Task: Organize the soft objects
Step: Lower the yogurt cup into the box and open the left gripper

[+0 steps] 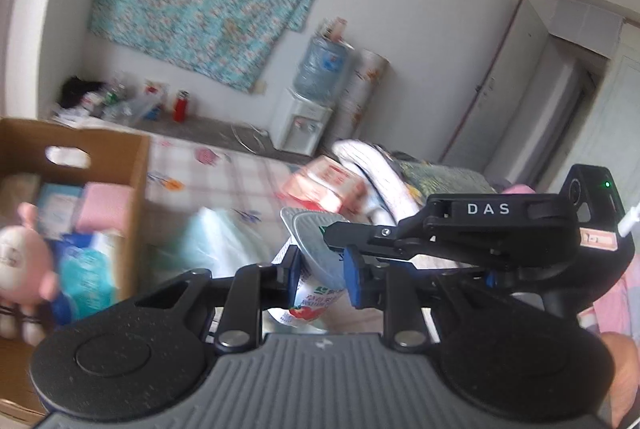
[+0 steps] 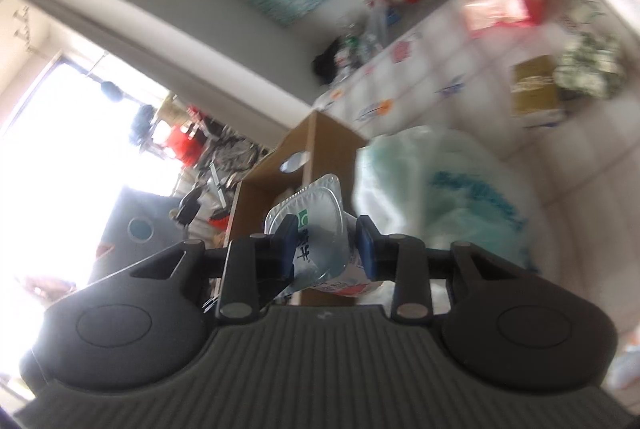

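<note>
I have one soft pack (image 1: 316,269) caught in both tools at once. My left gripper (image 1: 320,275) pinches its printed body between the blue pads (image 1: 354,277), and my right gripper (image 2: 326,249) clamps the same pack from the other side; in the left view its black arm reaches in from the right edge of the frame and bites near the silvery sealed end. I judge the double hold is there because the pack is limp: one pinch alone would let it sag or twist, so the second tool steadies it while it travels.

The pack hangs in the air above the bed (image 1: 240,181), not touching the checked sheet, just off the near right corner of the cardboard box (image 1: 136,165). That box sits at the left side of the bed and already holds pink and blue soft packs, with a pink plush toy (image 1: 20,261) at its near edge, so I take it as the goal.

In the left view the pack's long axis runs away from my palm, tilted a little leftwards, with the flat sealed end pointing up and forward and the strawberry-printed end towards me. In the right view the clear sealed end points at the box. A pale bag (image 2: 440,197) lies on the sheet beside the box, and a red-and-white package (image 1: 324,185) lies further toward the bed's far edge.
</note>
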### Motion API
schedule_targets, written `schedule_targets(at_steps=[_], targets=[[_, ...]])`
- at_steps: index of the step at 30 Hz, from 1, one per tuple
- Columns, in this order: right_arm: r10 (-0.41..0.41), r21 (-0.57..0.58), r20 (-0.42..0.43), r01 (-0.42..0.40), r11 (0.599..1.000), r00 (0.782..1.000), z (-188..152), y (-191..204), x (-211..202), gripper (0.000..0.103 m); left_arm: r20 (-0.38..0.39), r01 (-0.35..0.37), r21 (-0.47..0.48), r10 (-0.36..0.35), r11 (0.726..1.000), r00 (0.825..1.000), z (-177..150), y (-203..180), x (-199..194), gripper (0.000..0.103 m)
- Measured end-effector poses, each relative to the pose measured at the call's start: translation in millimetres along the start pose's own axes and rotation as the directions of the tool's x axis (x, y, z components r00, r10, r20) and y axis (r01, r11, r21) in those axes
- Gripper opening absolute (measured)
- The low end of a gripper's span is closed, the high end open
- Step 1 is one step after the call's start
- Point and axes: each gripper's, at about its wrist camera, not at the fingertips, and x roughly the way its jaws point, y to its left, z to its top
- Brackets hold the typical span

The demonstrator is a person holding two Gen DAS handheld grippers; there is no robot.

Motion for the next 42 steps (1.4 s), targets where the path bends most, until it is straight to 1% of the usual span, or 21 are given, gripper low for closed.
schedule_targets(at_steps=[2,5,8,10,13,17,19,21,24,25,26,30,33,37,40,42], targets=[[0.023,-0.024,-0.049,-0.024,0.999,0.999,2,22,20,0.032,0.016,-0.053,-0.009,0.053,0.999,0.998,9,14,-14,0.023],[0.049,-0.064,-0.136,-0.058,0.996,0.989,1,57,56,0.033,0.02,-0.123,-0.047,0.124,0.991,0.992,19,40,-33,0.023],[0.047,-0.101,-0.222,-0.071,0.992,0.974,-4,86,89,0.033,-0.006,-0.168,-0.101,0.168,0.981,0.986,24,69,-47,0.023],[0.028,-0.126,-0.286,-0.066,0.99,0.958,-11,102,111,0.034,-0.042,-0.185,-0.137,0.181,0.973,0.983,23,88,-53,0.023],[-0.037,-0.173,-0.374,-0.031,0.984,0.927,-22,114,138,0.034,-0.124,-0.18,-0.21,0.156,0.961,0.98,15,119,-55,0.022],[-0.13,-0.221,-0.474,0.025,0.975,0.871,-36,114,163,0.034,-0.224,-0.158,-0.292,0.093,0.943,0.97,-5,154,-47,0.019],[-0.173,-0.244,-0.51,0.051,0.968,0.843,-44,112,174,0.034,-0.273,-0.156,-0.323,0.066,0.933,0.96,-13,166,-40,0.019],[-0.218,-0.282,-0.529,0.072,0.957,0.82,-49,112,181,0.035,-0.313,-0.153,-0.35,0.038,0.924,0.949,-19,177,-34,0.019],[-0.271,-0.329,-0.556,0.091,0.94,0.786,-56,116,189,0.037,-0.376,-0.161,-0.364,0.013,0.917,0.926,-28,188,-25,0.019],[-0.279,-0.336,-0.569,0.091,0.937,0.774,-58,117,193,0.038,-0.393,-0.163,-0.366,0.007,0.916,0.92,-29,191,-23,0.02],[-0.285,-0.343,-0.58,0.089,0.935,0.763,-60,119,194,0.04,-0.407,-0.163,-0.367,-0.001,0.916,0.914,-30,194,-20,0.021],[-0.314,-0.373,-0.605,0.088,0.924,0.731,-61,122,204,0.047,-0.46,-0.171,-0.366,-0.018,0.915,0.888,-33,204,-12,0.021],[-0.319,-0.383,-0.604,0.085,0.92,0.73,-60,126,206,0.053,-0.488,-0.186,-0.343,-0.005,0.921,0.873,-32,207,-7,0.021],[-0.317,-0.379,-0.61,0.084,0.921,0.726,-59,127,211,0.055,-0.521,-0.193,-0.327,-0.006,0.925,0.854,-31,210,0,0.021],[-0.3,-0.362,-0.615,0.077,0.929,0.729,-57,124,212,0.057,-0.529,-0.18,-0.337,-0.027,0.924,0.848,-29,211,4,0.021],[-0.281,-0.342,-0.618,0.07,0.937,0.735,-56,122,215,0.059,-0.535,-0.179,-0.329,-0.027,0.927,0.845,-29,211,5,0.021]])
